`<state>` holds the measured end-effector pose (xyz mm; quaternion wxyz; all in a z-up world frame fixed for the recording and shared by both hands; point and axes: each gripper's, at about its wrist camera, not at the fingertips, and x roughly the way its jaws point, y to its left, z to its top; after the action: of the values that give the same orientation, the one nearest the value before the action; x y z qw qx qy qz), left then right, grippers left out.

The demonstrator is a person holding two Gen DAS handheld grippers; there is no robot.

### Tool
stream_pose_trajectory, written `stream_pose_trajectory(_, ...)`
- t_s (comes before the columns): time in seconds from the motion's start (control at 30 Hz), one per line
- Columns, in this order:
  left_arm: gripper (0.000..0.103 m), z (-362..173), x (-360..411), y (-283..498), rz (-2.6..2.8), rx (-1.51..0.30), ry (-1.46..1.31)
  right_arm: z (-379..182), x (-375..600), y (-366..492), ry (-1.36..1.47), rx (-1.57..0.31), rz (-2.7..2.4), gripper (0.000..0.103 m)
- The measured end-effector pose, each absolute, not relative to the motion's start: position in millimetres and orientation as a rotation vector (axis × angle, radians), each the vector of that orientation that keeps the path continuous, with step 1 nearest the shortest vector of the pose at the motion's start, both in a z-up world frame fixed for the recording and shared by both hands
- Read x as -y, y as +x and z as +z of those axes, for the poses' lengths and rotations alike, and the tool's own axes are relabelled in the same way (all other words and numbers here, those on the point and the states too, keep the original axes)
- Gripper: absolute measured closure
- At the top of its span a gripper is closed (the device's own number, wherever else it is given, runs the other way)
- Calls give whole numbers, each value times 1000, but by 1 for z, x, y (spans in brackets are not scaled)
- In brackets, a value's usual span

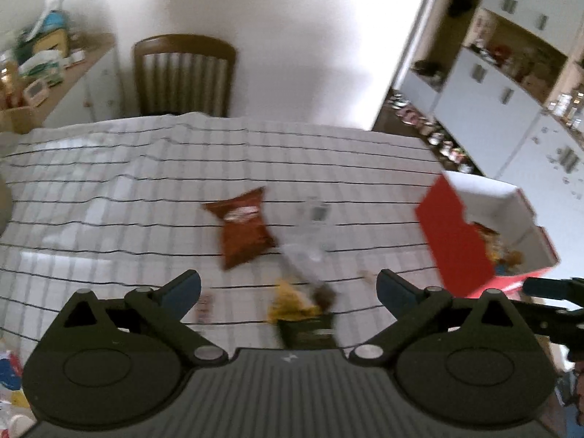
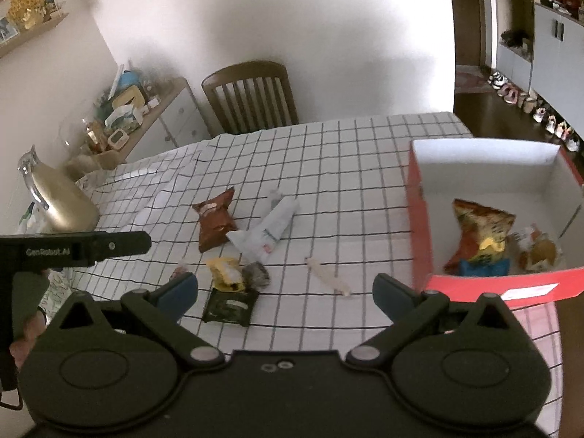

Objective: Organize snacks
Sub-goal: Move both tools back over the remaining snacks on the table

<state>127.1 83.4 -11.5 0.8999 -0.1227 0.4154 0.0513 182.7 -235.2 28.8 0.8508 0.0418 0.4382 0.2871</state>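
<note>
Loose snacks lie on the checked tablecloth (image 2: 346, 168): a brown-red bag (image 2: 215, 222), a white packet (image 2: 266, 230), a yellow packet (image 2: 226, 273), a grey packet (image 2: 255, 275), a dark green packet (image 2: 230, 306) and a pale stick (image 2: 328, 277). A red box (image 2: 419, 219) at the right holds a colourful bag (image 2: 481, 237) and a small packet (image 2: 536, 252). My right gripper (image 2: 284, 288) is open and empty, above the dark green packet. My left gripper (image 1: 288, 286) is open and empty, over the yellow packet (image 1: 290, 301), with the brown-red bag (image 1: 242, 228) ahead and the red box (image 1: 460, 241) to its right.
A wooden chair (image 2: 252, 95) stands at the table's far side. A gold kettle (image 2: 58, 200) sits at the far left of the table. A cluttered sideboard (image 2: 146, 109) lines the left wall. Shoes (image 2: 529, 106) line the floor by the white cabinets at the right.
</note>
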Motion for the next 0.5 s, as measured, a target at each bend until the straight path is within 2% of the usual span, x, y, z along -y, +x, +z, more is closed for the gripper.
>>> stream_pose_trajectory(0.2, 0, -37, -113, 129, 149, -886, -232, 13, 204, 191, 71, -954, 612, 1)
stream_pose_trajectory(0.5, 0, -79, -146, 139, 206, -948, -270, -19, 161, 203, -10, -1020, 661, 8)
